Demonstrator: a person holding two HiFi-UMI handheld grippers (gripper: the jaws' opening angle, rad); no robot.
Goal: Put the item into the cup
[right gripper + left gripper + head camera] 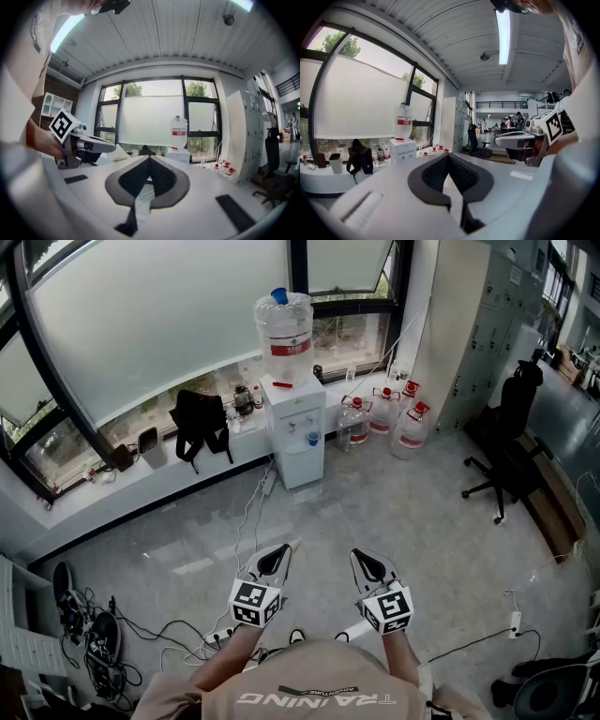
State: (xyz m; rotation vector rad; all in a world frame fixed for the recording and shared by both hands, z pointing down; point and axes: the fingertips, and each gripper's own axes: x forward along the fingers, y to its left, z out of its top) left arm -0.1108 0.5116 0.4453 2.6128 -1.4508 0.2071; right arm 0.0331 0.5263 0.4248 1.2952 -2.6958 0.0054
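Jaws on the left hand-held gripper (449, 157) stand closed, the dark ribbed pads meeting at their tips with nothing caught between them. The right hand-held gripper (150, 160) is the same: pads tip to tip, empty. In the head view both are held side by side at waist height, close to the person's body and pointing forward over bare floor (422, 521).

Ahead, against the window wall, stands a white water dispenser (292, 427) with a large bottle (284, 324) on top. Several red-capped jugs (384, 418) sit on the floor just beside it, a black bag (199, 423) rests on the sill to its left, and an office chair (511, 427) stands well off to the right. Loose cables (159, 634) trail over the floor at the lower left.

Neither the item nor the cup shows in any view, and no desk is in sight. So its weight, stiffness, slipperiness and best grasp point cannot be judged from here. By my reading the task has not begun. Whichever hand-held gripper takes it will need its jaws parted first.
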